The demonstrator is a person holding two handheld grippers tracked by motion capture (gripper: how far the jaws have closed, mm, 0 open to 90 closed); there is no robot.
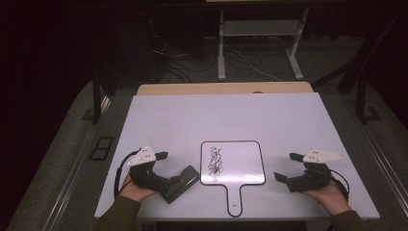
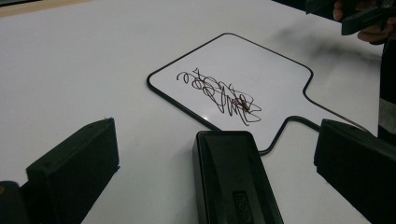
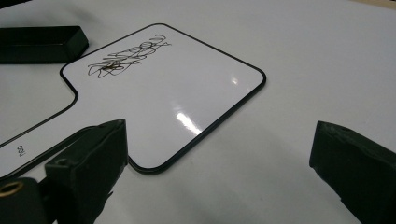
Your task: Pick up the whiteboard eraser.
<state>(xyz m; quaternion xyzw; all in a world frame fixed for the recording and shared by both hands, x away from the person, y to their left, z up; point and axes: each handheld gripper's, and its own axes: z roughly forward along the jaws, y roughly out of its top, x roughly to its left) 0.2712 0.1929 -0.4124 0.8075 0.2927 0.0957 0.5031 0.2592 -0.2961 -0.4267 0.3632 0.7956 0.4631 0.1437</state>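
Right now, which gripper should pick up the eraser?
Left. The eraser lies between the open left gripper jaws; the right gripper is across the whiteboard.

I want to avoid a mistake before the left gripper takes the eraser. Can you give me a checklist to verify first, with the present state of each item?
1. Left gripper jaws open: ok.
2. Eraser lies between the left jaws, not yet gripped: ok.
3. Small whiteboard lies flat on the table: ok.
4. Scribble on the whiteboard is uncovered: ok.
5. Right gripper open, beside the whiteboard, not holding it steady: not ok.
6. Eraser's felt side faces down: cannot tell.
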